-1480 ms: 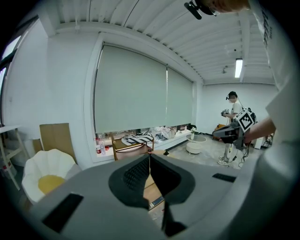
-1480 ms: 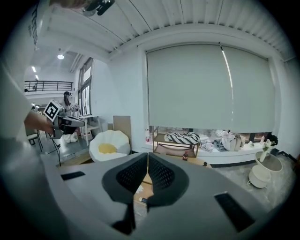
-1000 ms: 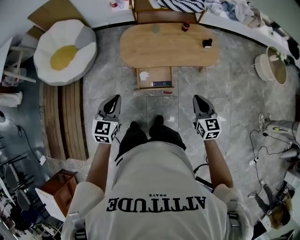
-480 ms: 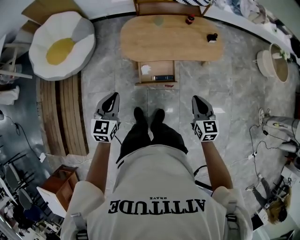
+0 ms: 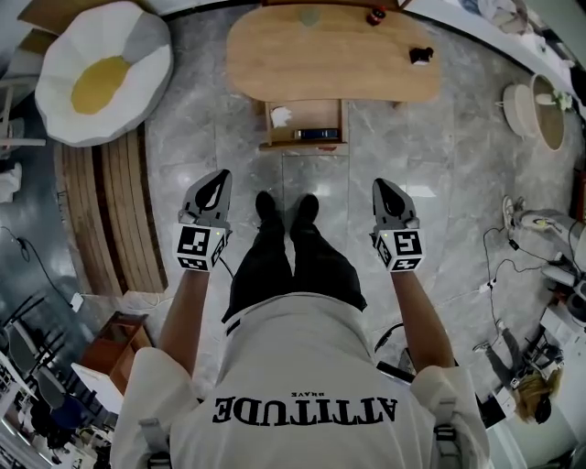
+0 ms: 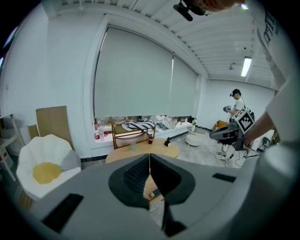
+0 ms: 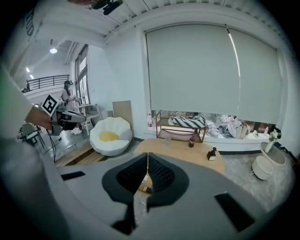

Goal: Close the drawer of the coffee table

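The oval wooden coffee table [image 5: 330, 55] stands at the top of the head view. Its drawer [image 5: 303, 124] is pulled out toward me, with a white item and a dark flat item inside. My left gripper [image 5: 218, 177] and right gripper [image 5: 380, 184] hover over the floor on either side of my feet, well short of the drawer. Both are shut and hold nothing. In the left gripper view the jaws [image 6: 149, 159] meet in front of the table [image 6: 140, 150]. In the right gripper view the shut jaws [image 7: 147, 161] point at the table [image 7: 187, 151].
An egg-shaped cushion [image 5: 101, 73] and wooden slats [image 5: 119, 211] lie at the left. A white basket [image 5: 536, 110] and cables [image 5: 513, 266] are at the right. A bottle [image 5: 375, 16] and a small dark object [image 5: 421, 56] stand on the table.
Both shut grippers have sunk a little and moved forward. My feet have stepped ahead, and the table with its drawer has slid toward the top of the head view.
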